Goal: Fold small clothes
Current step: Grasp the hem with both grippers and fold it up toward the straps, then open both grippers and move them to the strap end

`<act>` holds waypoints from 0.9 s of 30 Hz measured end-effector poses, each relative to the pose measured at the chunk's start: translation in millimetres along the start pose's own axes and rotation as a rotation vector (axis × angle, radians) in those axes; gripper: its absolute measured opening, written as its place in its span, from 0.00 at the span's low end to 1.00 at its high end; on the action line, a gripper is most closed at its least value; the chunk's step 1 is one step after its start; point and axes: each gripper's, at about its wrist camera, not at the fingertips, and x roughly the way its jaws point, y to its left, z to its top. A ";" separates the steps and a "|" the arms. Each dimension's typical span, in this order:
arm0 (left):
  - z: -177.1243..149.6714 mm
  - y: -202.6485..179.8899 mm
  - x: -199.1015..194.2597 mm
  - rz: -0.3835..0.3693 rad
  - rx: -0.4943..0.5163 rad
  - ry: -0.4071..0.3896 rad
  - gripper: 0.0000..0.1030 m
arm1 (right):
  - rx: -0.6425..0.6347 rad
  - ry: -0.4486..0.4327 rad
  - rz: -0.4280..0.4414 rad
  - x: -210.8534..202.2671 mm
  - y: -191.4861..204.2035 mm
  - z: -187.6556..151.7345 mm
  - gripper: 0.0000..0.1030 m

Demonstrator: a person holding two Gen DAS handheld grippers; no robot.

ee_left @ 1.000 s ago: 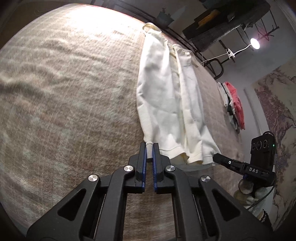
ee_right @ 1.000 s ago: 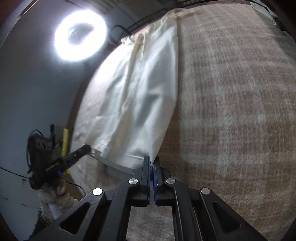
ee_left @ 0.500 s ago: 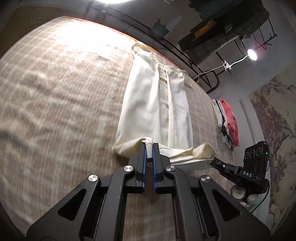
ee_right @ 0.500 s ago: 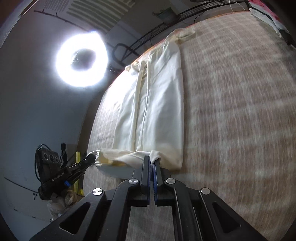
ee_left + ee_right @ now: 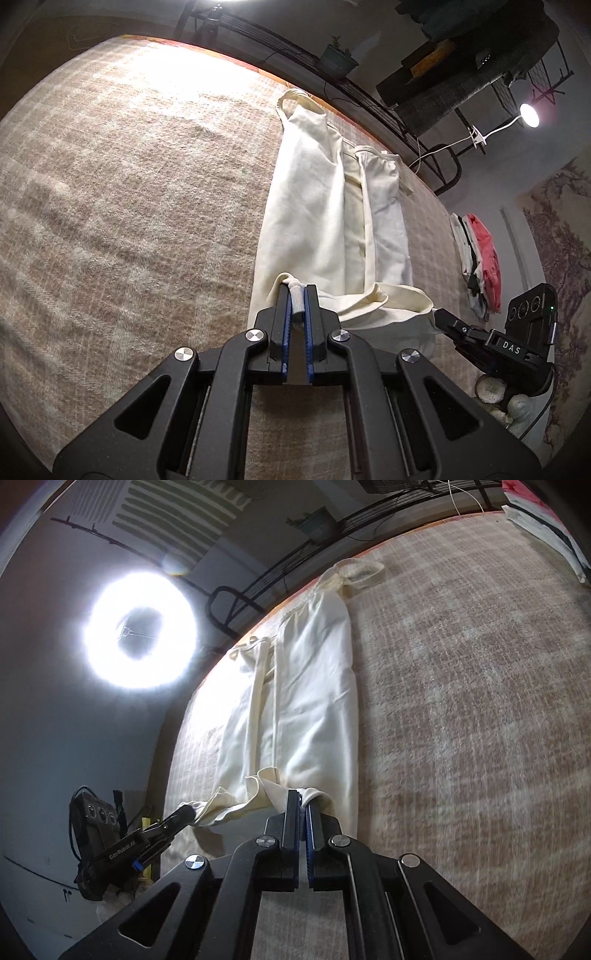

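A cream sleeveless garment (image 5: 325, 206) lies lengthwise on the plaid cloth surface (image 5: 129, 221), folded narrow along its length, straps at the far end. My left gripper (image 5: 297, 291) is shut on one corner of its near hem, which is lifted and folded over the body. My right gripper (image 5: 303, 797) is shut on the other hem corner. It shows in the left wrist view (image 5: 441, 319), and the left gripper shows in the right wrist view (image 5: 183, 816). The garment (image 5: 314, 686) stretches away from the right gripper too.
A stack of folded clothes (image 5: 480, 258), white and red, lies at the surface's right edge. A ring light (image 5: 142, 631) shines beyond the far left edge. A metal rack with a potted plant (image 5: 338, 59) stands behind the surface.
Both grippers have lifted the near hem and carried it forward over the garment toward the straps. The hem corners stay gripped.
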 end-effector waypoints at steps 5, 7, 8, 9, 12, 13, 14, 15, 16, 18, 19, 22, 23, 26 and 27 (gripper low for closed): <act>4.8 4.0 -7.3 0.002 -0.017 -0.040 0.33 | -0.048 -0.012 -0.049 1.9 5.9 3.4 0.19; 5.2 2.0 -15.8 -0.002 0.000 -0.067 0.33 | -0.074 -0.040 -0.053 -6.5 8.9 3.9 0.22; 4.7 -0.2 -18.5 -0.006 0.018 -0.067 0.33 | -0.084 -0.043 -0.046 -9.7 10.2 3.5 0.22; 3.0 -3.8 -20.9 -0.007 0.044 -0.062 0.33 | -0.098 -0.044 -0.033 -13.0 12.4 2.7 0.22; -8.2 -12.6 -24.8 -0.004 0.115 -0.044 0.33 | -0.148 -0.029 -0.020 -17.3 20.3 -3.2 0.18; -12.5 -14.6 -24.9 -0.002 0.134 -0.034 0.33 | -0.162 -0.016 -0.009 -16.5 22.0 -6.2 0.15; -17.7 -16.7 -23.9 0.001 0.155 -0.021 0.32 | -0.173 -0.002 0.000 -14.3 23.0 -8.4 0.14; -23.6 -19.3 -21.4 0.014 0.180 -0.004 0.29 | -0.192 0.018 0.012 -12.3 26.5 -12.6 0.14; -27.5 -21.5 -18.0 0.029 0.204 0.012 0.27 | -0.214 0.037 0.017 -9.0 29.2 -16.1 0.12; -35.3 -25.3 -8.2 0.065 0.256 0.041 0.24 | -0.290 0.086 -0.010 0.7 37.0 -23.5 0.10; -37.4 -26.3 -2.4 0.079 0.271 0.052 0.24 | -0.324 0.105 -0.031 5.5 39.4 -26.5 0.09; -36.3 -25.3 14.9 0.090 0.267 0.083 0.24 | -0.396 0.139 -0.090 20.1 45.7 -33.6 0.09; -34.5 -25.3 18.6 0.093 0.263 0.086 0.24 | -0.402 0.140 -0.100 23.5 46.2 -33.5 0.09; -25.2 -25.9 26.7 0.098 0.253 0.071 0.24 | -0.414 0.125 -0.142 33.4 47.7 -25.4 0.09; -20.4 -27.0 28.7 0.114 0.260 0.061 0.24 | -0.427 0.109 -0.166 35.7 48.9 -20.4 0.09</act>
